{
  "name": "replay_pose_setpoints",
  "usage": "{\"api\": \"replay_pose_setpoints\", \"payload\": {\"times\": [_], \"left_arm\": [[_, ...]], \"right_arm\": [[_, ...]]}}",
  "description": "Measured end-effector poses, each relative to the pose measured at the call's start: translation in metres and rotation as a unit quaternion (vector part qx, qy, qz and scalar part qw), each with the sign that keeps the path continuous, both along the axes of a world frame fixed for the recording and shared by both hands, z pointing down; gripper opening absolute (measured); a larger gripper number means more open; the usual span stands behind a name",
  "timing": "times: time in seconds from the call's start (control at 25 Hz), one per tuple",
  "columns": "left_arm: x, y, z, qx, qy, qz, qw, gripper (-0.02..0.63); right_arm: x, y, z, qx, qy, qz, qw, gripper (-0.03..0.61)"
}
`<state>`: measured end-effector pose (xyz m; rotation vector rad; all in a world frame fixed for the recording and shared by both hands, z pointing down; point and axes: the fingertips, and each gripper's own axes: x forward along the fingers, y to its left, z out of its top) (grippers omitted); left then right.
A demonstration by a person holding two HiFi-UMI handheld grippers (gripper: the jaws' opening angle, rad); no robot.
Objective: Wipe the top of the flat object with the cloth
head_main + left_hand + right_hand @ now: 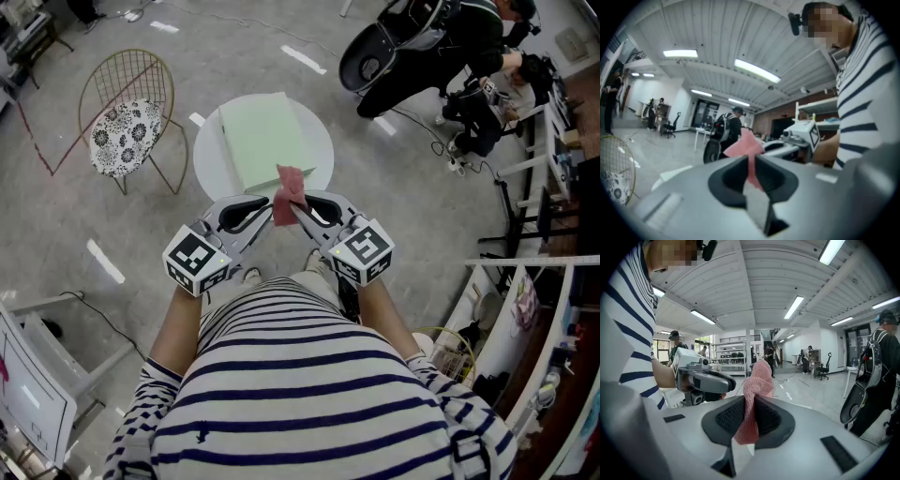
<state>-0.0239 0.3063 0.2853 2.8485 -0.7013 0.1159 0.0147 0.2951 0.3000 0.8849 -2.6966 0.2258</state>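
The left hand-held gripper (265, 211) and the right hand-held gripper (305, 211) are both clamped on the pink cloth (289, 192), bunched between them above the near edge of the round table (208, 155). The pale green flat object (262, 141) lies there. A good wipe probably means lowering the cloth flat and sweeping in overlapping strokes.
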Motion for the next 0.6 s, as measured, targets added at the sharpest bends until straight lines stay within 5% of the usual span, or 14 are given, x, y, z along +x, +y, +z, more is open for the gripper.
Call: {"api": "replay_pose_setpoints", "payload": {"times": [0.6], "left_arm": [[0.0056,-0.0101,0.0054,-0.007,-0.002,-0.001,1.0,0.046]], "right_arm": [[0.0051,-0.0071,0.003,-0.017,-0.02,-0.003,1.0,0.051]]}}
